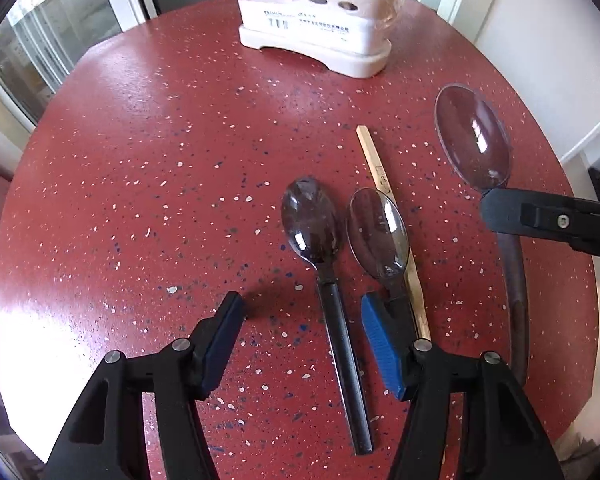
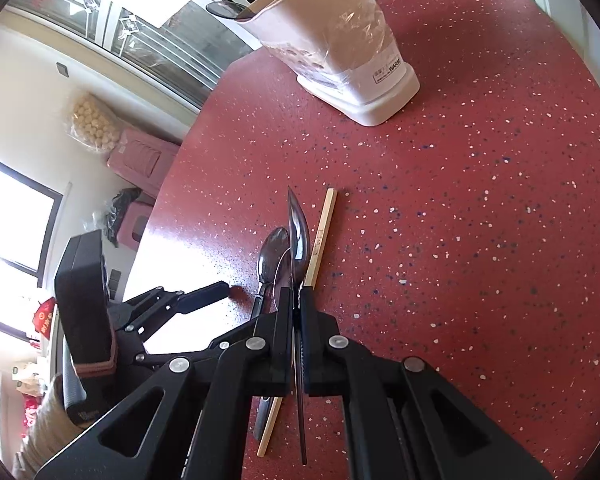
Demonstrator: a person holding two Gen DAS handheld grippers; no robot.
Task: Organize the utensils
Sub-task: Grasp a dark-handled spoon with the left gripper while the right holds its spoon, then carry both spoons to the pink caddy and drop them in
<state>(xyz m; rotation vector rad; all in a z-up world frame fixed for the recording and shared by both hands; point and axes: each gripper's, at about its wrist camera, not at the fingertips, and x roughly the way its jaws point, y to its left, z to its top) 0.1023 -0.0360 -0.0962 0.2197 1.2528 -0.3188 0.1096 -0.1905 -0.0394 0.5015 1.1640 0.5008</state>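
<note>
Two spoons (image 1: pixel 310 220) and a chopstick (image 1: pixel 374 160) lie beneath the wide-open, empty left gripper (image 1: pixel 300 344), while the right gripper (image 2: pixel 296 300), clamped on a third spoon (image 2: pixel 299 232), should tip it handle-down into the holder (image 2: pixel 340 40).

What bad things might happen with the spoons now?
The right gripper pinches its clear spoon only by the thin handle, so it might twist or slip. The left gripper stands open over a dark spoon, another clear spoon and a chopstick lying close together, so it might grab two.
</note>
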